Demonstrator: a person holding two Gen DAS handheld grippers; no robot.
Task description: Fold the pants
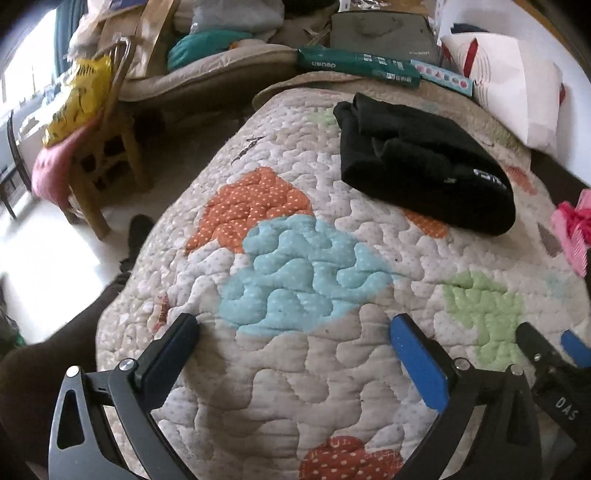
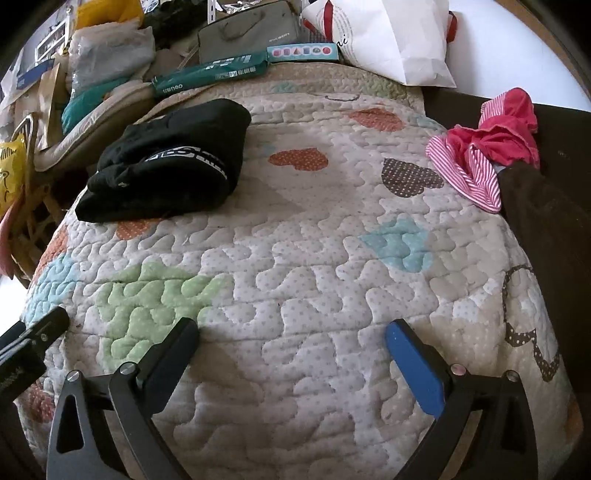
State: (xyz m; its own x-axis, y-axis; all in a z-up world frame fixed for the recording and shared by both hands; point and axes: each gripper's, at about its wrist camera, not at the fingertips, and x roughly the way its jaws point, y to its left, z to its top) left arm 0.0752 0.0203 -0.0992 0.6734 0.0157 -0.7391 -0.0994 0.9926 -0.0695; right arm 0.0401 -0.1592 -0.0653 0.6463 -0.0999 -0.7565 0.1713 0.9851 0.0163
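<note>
Black pants point(image 1: 424, 166) lie folded into a thick bundle on the far part of a quilted bedspread point(image 1: 295, 387), white lettering on one edge. In the right wrist view the same pants point(image 2: 170, 158) sit at the upper left of the bedspread point(image 2: 314, 258). My left gripper point(image 1: 295, 325) hangs open over the near quilt with nothing between its fingers. My right gripper point(image 2: 291, 328) is open too, above bare quilt, well short of the pants. The right gripper's tips point(image 1: 554, 347) show at the left wrist view's right edge.
A pink and striped garment point(image 2: 491, 147) lies at the quilt's right edge beside a dark surface point(image 2: 554, 221). Boxes point(image 2: 210, 75), a grey case point(image 2: 247, 33), a white pillow point(image 2: 388, 37) and bags crowd the far side. A wooden chair point(image 1: 107, 158) with a yellow bag stands left on the floor.
</note>
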